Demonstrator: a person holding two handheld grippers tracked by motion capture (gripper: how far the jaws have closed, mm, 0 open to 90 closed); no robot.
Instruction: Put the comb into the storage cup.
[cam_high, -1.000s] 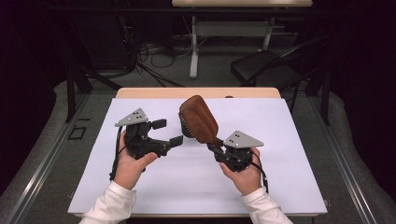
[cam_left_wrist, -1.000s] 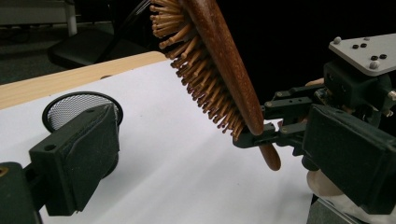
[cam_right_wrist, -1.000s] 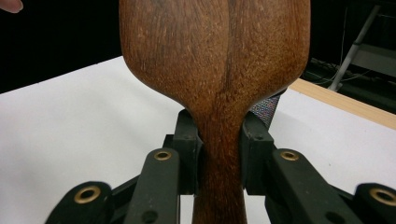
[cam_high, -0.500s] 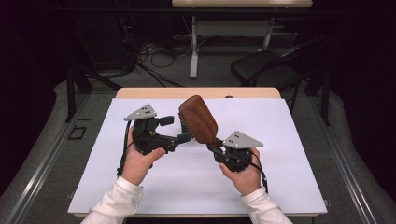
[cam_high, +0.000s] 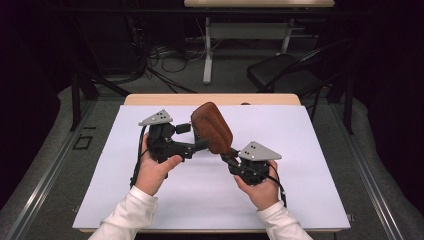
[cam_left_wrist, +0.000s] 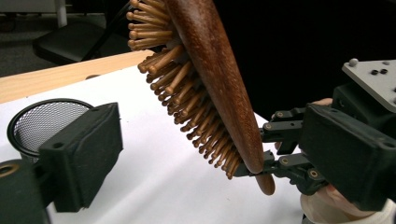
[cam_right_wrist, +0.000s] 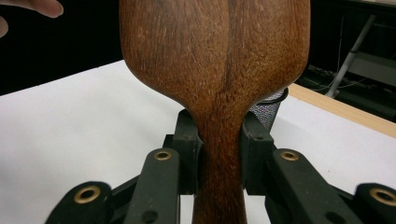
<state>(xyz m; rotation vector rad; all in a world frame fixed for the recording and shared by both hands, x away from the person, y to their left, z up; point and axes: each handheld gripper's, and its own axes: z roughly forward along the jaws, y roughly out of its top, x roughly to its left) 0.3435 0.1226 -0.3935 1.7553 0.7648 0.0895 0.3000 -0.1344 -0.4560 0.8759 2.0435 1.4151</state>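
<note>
The right gripper (cam_high: 227, 157) is clamping the handle of a wooden hairbrush (cam_high: 212, 128), holding it tilted above the white table (cam_high: 310, 165), while the left gripper (cam_high: 192, 136) is waiting wide open beside the bristles, risking snagging them and twisting the brush loose.

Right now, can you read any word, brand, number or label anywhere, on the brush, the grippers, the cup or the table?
No text can be read in any view.
Brush: bare wood grain, no brand stamp on the back or the handle.
Left gripper and right gripper: plain black parts and grey plates, no lettering.
Mesh cup: no label.
White sheet: blank.
</note>
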